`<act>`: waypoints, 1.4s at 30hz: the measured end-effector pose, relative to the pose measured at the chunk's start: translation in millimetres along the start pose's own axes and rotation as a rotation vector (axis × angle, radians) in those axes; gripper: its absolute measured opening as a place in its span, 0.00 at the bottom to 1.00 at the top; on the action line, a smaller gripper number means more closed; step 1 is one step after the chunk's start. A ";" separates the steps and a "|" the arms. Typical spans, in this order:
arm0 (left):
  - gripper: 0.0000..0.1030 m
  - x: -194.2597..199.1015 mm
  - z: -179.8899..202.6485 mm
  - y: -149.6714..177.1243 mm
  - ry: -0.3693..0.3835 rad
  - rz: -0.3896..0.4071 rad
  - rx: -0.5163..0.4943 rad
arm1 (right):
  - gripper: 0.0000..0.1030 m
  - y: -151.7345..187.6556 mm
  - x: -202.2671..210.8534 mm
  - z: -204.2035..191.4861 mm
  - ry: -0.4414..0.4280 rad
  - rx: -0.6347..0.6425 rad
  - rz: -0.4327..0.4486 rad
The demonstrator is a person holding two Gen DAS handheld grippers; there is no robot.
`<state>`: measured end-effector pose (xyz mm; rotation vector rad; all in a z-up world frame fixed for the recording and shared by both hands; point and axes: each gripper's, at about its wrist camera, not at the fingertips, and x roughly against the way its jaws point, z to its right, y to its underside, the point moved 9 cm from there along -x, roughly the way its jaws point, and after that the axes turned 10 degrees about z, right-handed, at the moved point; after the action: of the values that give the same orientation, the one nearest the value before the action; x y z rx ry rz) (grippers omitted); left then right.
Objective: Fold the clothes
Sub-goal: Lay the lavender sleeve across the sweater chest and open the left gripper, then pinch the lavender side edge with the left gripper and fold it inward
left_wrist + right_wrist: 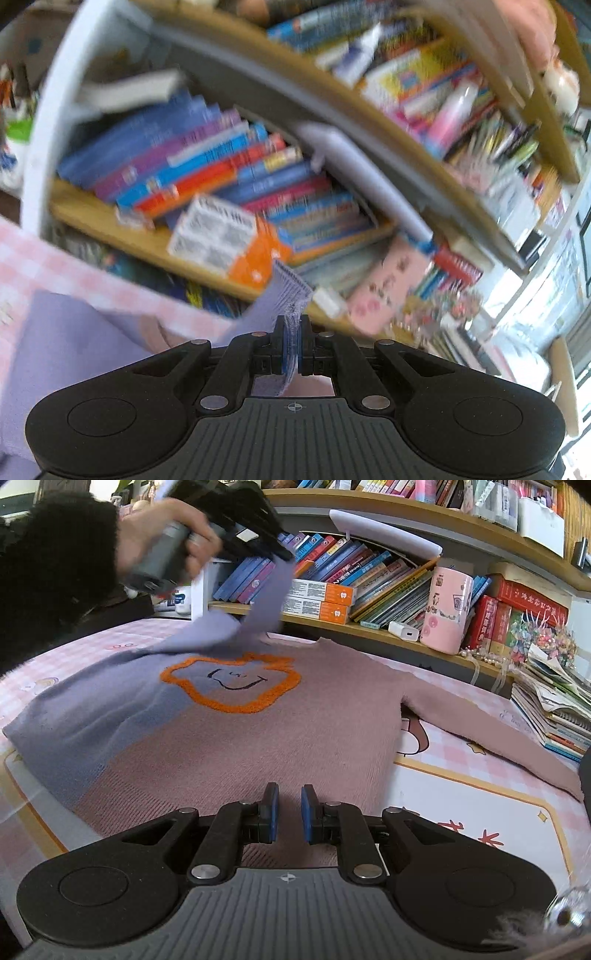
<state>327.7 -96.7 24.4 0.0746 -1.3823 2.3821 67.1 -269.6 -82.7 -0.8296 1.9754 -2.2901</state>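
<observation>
A pink and purple sweater [236,738] lies flat on the worktop [461,797], which has a pink checked cover. The sweater has an orange flower with a smiley face on the front. Its neck points toward the bookshelf [369,627] and its bottom edge is close to the right tool [290,814]. The left tool [294,332] is up in the air over the top left part of the sweater, held by a hand [162,535] in a black fuzzy sleeve. Its two fingers are pressed together on the end of the purple sleeve [266,602], and the sleeve hangs down from it to the shoulder. The right tool sits low over the bottom edge of the sweater. Its two blue pads [272,812] are nearly together with a small gap, and nothing is between them. The pink sleeve [491,731] still lies stretched out to the right, far from the left tool. The purple sleeve looks ready to be laid across the chest, toward the pink side. The left tool is the one that has it, so that fold is its job.
</observation>
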 end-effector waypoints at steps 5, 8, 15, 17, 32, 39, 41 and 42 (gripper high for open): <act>0.03 -24.0 12.6 35.4 0.012 -0.058 0.036 | 0.13 0.3 0.4 1.6 -0.015 -0.025 0.000; 0.03 -33.4 23.4 47.7 0.018 -0.084 0.039 | 0.13 0.5 0.9 1.1 -0.017 -0.025 0.000; 0.23 -42.5 37.3 68.5 -0.007 -0.211 -0.025 | 0.13 0.8 1.4 1.1 -0.025 -0.031 0.000; 0.25 -33.4 38.5 64.3 0.024 -0.265 -0.017 | 0.13 1.0 1.6 0.9 -0.026 -0.034 0.000; 0.53 204.8 -124.4 50.5 -0.297 -0.233 -0.421 | 0.13 0.9 0.5 2.1 -0.022 -0.029 0.000; 0.53 237.2 -140.8 75.4 -0.226 -0.204 -0.379 | 0.20 -0.7 6.1 12.5 0.019 -0.107 -0.004; 0.53 235.9 -139.6 77.6 -0.200 -0.204 -0.381 | 0.24 -3.6 12.7 18.8 0.061 -0.128 -0.004; 0.53 234.3 -139.6 78.3 -0.193 -0.206 -0.375 | 0.27 -4.4 15.5 21.3 0.082 -0.125 -0.008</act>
<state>103.6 57.1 -57.0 0.3340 -1.7930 1.9562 63.5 -293.5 -71.2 -0.7634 2.1726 -2.2602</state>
